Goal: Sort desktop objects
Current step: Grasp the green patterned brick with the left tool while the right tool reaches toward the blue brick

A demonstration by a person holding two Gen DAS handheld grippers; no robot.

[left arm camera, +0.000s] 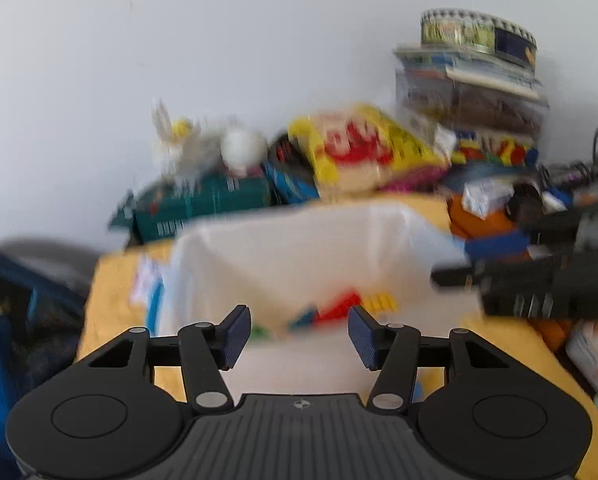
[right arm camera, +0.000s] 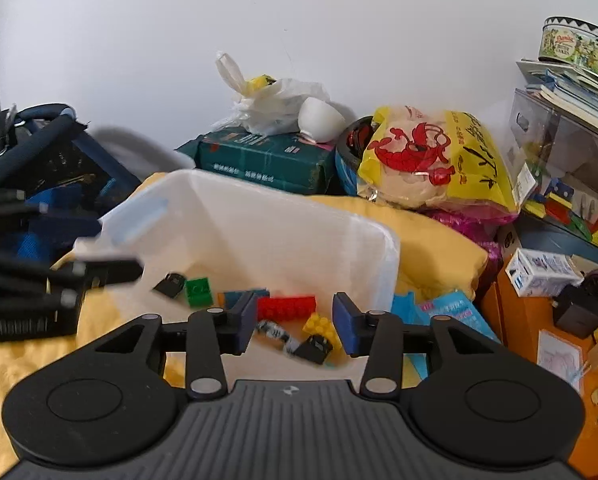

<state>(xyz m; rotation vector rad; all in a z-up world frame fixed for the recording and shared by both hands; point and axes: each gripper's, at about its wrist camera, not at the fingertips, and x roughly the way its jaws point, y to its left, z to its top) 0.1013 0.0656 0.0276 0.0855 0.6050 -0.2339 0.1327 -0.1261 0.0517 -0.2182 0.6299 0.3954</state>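
Observation:
A translucent white plastic bin (right arm camera: 283, 224) sits on a yellow cloth (right arm camera: 431, 236); it also shows, blurred, in the left wrist view (left arm camera: 299, 248). Inside lie several toy bricks: a red brick (right arm camera: 286, 307), a green brick (right arm camera: 198, 291), a yellow brick (right arm camera: 321, 326), a blue brick (right arm camera: 235, 297) and small black pieces (right arm camera: 170, 284). My right gripper (right arm camera: 295, 322) is open and empty just above the bin's near edge. My left gripper (left arm camera: 299, 334) is open and empty over the bin; red and yellow bricks (left arm camera: 351, 304) show between its fingers. Each gripper appears in the other's view.
Behind the bin are a green book (right arm camera: 267, 160) with a white plastic bag (right arm camera: 271, 100), a yellow snack bag (right arm camera: 439, 160), and stacked books with a round tin (right arm camera: 575, 46). A dark blue bag (right arm camera: 39, 168) lies left. An orange box (right arm camera: 519, 320) and small carton (right arm camera: 539, 272) stand right.

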